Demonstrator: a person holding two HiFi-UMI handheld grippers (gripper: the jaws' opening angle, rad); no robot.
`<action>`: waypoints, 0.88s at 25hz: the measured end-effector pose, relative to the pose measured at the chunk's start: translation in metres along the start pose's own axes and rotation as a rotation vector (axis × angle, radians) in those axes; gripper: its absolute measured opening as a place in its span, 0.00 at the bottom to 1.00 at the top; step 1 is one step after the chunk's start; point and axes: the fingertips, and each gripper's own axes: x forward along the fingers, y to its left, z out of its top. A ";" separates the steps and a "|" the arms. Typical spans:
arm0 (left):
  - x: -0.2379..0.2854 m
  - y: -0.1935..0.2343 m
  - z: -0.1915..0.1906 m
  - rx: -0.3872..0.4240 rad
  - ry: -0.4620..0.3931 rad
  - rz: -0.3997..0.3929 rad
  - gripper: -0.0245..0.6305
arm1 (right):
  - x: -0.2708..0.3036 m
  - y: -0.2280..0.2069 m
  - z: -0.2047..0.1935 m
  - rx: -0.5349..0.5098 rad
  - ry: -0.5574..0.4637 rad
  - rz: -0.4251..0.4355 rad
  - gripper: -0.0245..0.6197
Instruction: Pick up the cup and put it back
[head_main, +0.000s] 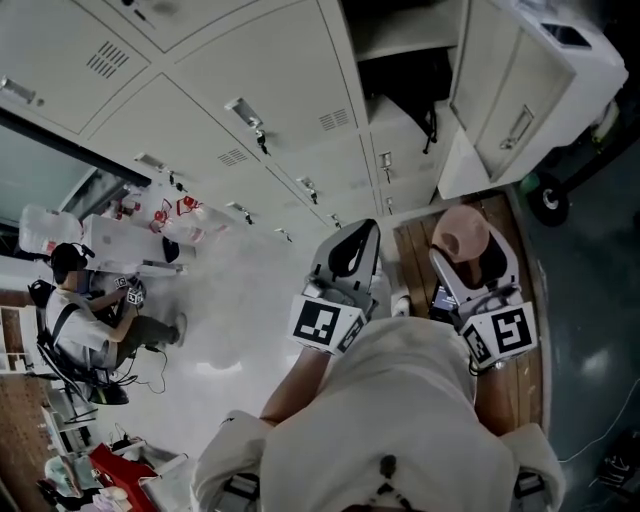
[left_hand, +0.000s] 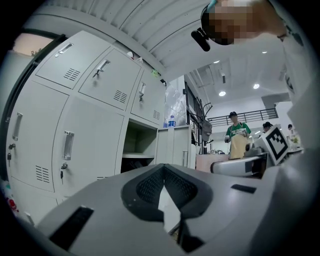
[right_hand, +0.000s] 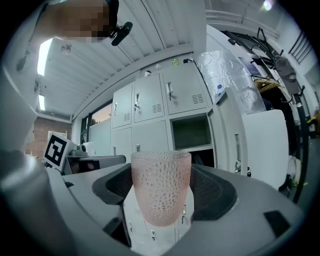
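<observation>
Pale grey metal lockers (head_main: 250, 90) are lining the wall, with one compartment (head_main: 398, 85) standing open and dark. A glossy light floor (head_main: 240, 325) is reflecting the overhead light, and a wooden surface (head_main: 413, 255), possibly a bench, is showing beside it. Ceiling lamps (left_hand: 222, 93) are glowing over the hall beyond.

Seen from above, the cup (head_main: 460, 232) hides its own base.
</observation>
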 end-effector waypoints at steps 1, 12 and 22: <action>0.000 -0.001 0.000 0.007 0.000 -0.002 0.05 | 0.001 0.001 0.001 -0.006 0.000 0.003 0.61; -0.016 0.005 0.000 -0.044 -0.029 0.026 0.05 | 0.011 0.016 -0.003 -0.014 0.009 0.061 0.61; 0.001 0.002 0.001 -0.058 -0.036 -0.012 0.05 | 0.011 0.006 -0.003 0.011 0.014 0.035 0.61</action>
